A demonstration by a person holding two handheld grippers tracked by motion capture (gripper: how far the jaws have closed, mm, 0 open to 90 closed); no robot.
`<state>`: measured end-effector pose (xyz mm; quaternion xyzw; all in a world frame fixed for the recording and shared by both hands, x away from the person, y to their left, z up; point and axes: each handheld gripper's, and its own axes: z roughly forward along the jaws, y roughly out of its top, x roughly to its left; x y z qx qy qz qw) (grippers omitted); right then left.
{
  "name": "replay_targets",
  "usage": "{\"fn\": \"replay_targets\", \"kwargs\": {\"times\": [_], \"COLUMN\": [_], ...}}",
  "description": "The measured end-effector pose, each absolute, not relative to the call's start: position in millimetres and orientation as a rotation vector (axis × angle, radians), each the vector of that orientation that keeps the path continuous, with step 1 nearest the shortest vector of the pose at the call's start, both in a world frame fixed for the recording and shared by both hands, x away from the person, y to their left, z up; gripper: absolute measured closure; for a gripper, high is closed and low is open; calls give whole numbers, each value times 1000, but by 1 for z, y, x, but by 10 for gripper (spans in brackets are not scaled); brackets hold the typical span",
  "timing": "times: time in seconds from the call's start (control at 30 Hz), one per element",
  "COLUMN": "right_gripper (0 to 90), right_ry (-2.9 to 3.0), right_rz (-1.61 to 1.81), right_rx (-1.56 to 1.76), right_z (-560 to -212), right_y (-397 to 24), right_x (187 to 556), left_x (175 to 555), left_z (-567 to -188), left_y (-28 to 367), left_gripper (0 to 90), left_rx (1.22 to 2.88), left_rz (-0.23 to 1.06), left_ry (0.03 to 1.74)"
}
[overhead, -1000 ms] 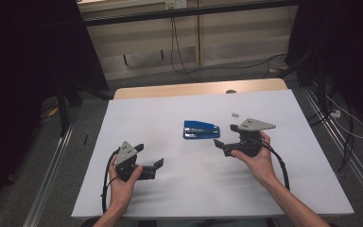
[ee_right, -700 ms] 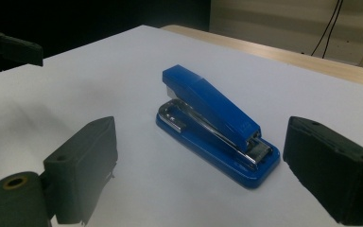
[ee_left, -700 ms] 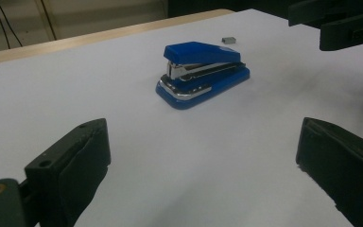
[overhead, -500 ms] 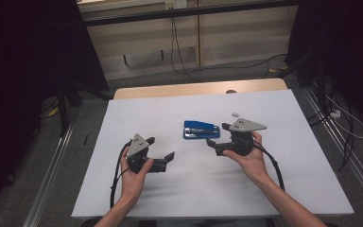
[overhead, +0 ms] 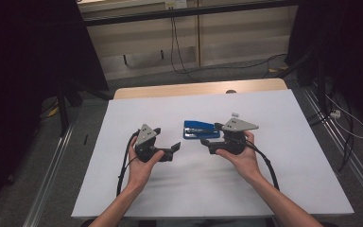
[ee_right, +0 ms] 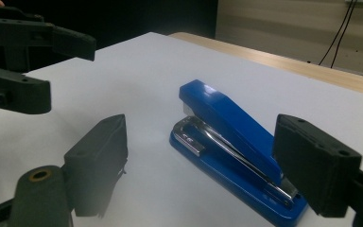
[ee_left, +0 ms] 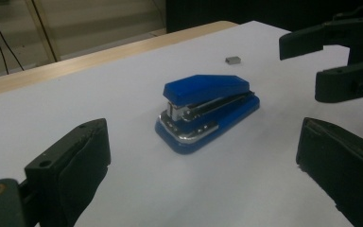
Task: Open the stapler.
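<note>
Stapler (overhead: 201,129): lying untouched, frame centre – nothing gripped yet.
Left gripper (overhead: 174,148): I'm holding it spread, empty.
Right gripper (overhead: 206,145): spread, narrowing – I'm approaching.

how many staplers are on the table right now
1. The blue stapler lies on the white table past the middle, between the left gripper and the right gripper, untouched by either. A small grey block, possibly staples, lies beyond it.

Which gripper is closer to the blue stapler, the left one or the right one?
Right. The right gripper sits just in front of the blue stapler, by its right end, jaws open, not touching. The left gripper is farther off, to the stapler's front left, also open.
</note>
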<state>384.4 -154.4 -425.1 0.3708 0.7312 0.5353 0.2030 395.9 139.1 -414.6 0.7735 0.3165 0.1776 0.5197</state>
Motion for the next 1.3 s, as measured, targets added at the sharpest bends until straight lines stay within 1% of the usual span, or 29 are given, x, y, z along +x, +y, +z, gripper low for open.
{"fn": "replay_targets", "kwargs": {"times": [0.17, 0.27, 0.5, 0.6, 0.67, 0.7, 0.73, 0.77, 0.83, 0.9, 0.97, 1.03, 1.07, 1.17, 1.23, 1.3], "right_gripper": [209, 241, 283, 335, 386, 386, 400, 435, 453, 525, 590, 690, 707, 826, 900, 900], "right_ry": [2044, 2044, 2047, 2045, 2045, 2045, 2044, 2062, 2069, 2088, 2100, 2099, 2095, 2110, 2129, 2133], "right_rz": [1491, 1485, 1479, 1484, 1493, 1493, 1500, 1482, 1474, 1469, 1458, 1467, 1469, 1467, 1455, 1456], "right_rx": [1031, 1030, 1035, 1055, 1058, 1058, 1059, 1055, 1052, 1045, 1046, 1047, 1048, 1035, 1023, 1025], "right_z": [-424, -422, -425, -429, -430, -430, -431, -434, -435, -437, -439, -440, -440, -442, -443, -444], "right_y": [-149, -145, -141, -139, -139, -139, -138, -136, -135, -134, -136, -137, -138, -136, -132, -132], "right_x": [390, 395, 404, 410, 413, 413, 413, 414, 414, 414, 414, 415, 416, 416, 416, 416], "left_x": [410, 419, 436, 442, 442, 442, 442, 443, 443, 444, 443, 444, 445, 446, 448, 449], "left_z": [-413, -414, -413, -415, -419, -419, -420, -422, -423, -423, -423, -424, -426, -428, -431, -432], "left_y": [135, 130, 115, 113, 112, 112, 112, 112, 113, 116, 117, 117, 117, 117, 117, 116], "left_gripper": [40, 39, 43, 42, 41, 38, 38, 36, 39, 48, 43, 41, 41, 42, 52, 55], "left_rx": [1858, 1852, 1891, 1860, 1875, 1875, 1882, 1890, 1883, 1879, 1898, 1902, 1901, 1917, 1916, 1917], "left_rz": [435, 451, 447, 433, 423, 423, 420, 424, 430, 412, 419, 417, 412, 407, 370, 356], "left_ry": [772, 773, 751, 771, 773, 773, 774, 781, 797, 832, 826, 834, 844, 846, 857, 874]}}
